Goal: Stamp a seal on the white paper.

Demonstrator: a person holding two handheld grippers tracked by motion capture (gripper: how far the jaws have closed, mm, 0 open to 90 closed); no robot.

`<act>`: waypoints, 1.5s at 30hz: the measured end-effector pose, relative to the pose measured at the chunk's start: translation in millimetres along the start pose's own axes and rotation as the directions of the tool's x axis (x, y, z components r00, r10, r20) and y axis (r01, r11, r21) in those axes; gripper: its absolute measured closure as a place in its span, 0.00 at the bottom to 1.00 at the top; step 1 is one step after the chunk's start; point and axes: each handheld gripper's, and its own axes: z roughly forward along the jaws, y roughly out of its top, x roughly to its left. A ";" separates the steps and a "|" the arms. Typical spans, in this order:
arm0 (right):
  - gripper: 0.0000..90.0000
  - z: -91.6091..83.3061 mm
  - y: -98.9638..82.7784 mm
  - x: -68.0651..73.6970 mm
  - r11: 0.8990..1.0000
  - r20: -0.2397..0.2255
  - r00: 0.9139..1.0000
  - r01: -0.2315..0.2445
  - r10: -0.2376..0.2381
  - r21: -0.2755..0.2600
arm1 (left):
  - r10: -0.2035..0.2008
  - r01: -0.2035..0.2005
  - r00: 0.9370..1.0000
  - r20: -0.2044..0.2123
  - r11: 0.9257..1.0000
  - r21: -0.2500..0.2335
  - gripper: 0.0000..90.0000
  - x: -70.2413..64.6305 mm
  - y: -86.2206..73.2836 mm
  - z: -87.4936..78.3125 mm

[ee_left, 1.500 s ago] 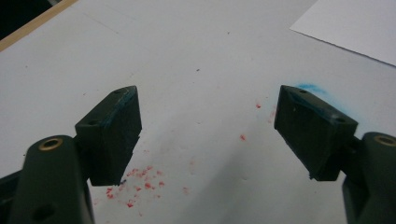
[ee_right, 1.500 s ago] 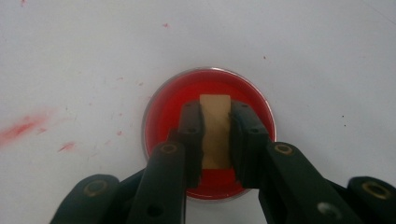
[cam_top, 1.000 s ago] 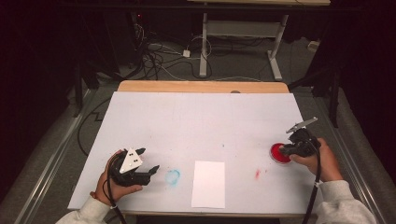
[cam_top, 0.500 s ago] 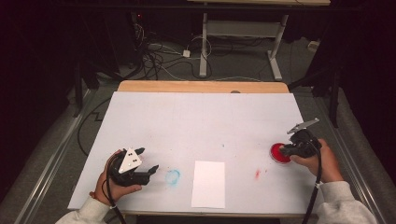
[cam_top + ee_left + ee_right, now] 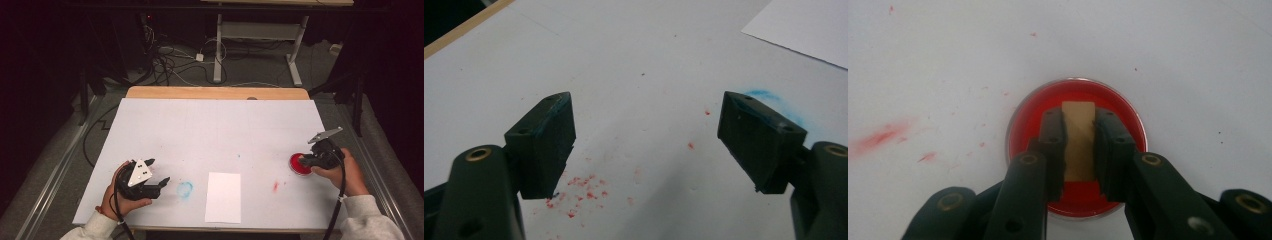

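Left claw [image 5: 162, 183] rests near the counter's [image 5: 220, 125] front edge, jaws wide apart, nothing between them. Beside it a blue smear [image 5: 185, 189], then a white sheet [image 5: 223, 197]. Farther right, right claw [image 5: 1079, 150] clamps a tan block [image 5: 1078, 140], possibly a sponge, over the red dish [image 5: 1077, 100].

So on the table [image 5: 220, 125] I count one red dish [image 5: 300, 164], one tan block [image 5: 1078, 140], and one sheet of white paper [image 5: 223, 196]. There's one blue smudge [image 5: 184, 189] and one bigger red smear [image 5: 275, 186], plus a scatter of tiny red specks [image 5: 579, 192] too many to count. Two grippers total, a left gripper [image 5: 150, 182] and a right gripper [image 5: 312, 159], each with one cable.
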 end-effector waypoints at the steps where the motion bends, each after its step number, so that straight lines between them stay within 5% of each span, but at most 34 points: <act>1: 0.84 -1.4 0.5 0.0 1.000 0.003 1.000 0.005 -0.005 -0.010 | -0.001 0.001 1.000 0.000 1.000 -0.002 0.25 -0.1 0.5 -0.1; 13: 0.84 -33.1 7.1 12.0 0.988 0.000 1.000 0.015 -0.015 -0.155 | 0.004 -0.004 1.000 -0.010 1.000 0.003 0.26 -2.7 0.2 -1.9; 22: 0.84 -52.5 24.5 49.1 0.961 -0.020 0.989 0.134 -0.143 -0.243 | 0.004 -0.004 1.000 -0.014 1.000 0.004 0.26 -2.2 -0.5 -2.2; 29: 0.84 -56.9 34.2 72.1 0.937 -0.034 0.978 0.186 -0.204 -0.294 | -0.007 0.007 0.999 -0.034 1.000 -0.002 0.26 -0.6 -1.2 -3.1; 41: 0.84 -45.2 46.9 97.7 0.927 -0.079 0.965 0.217 -0.252 -0.305 | -0.007 0.007 1.000 -0.026 1.000 -0.004 0.26 -0.9 -1.5 -3.4; 45: 0.84 -40.9 52.3 109.4 0.918 -0.102 0.952 0.246 -0.289 -0.310 | -0.006 0.006 1.000 -0.025 1.000 -0.001 0.26 -1.1 -1.6 -2.7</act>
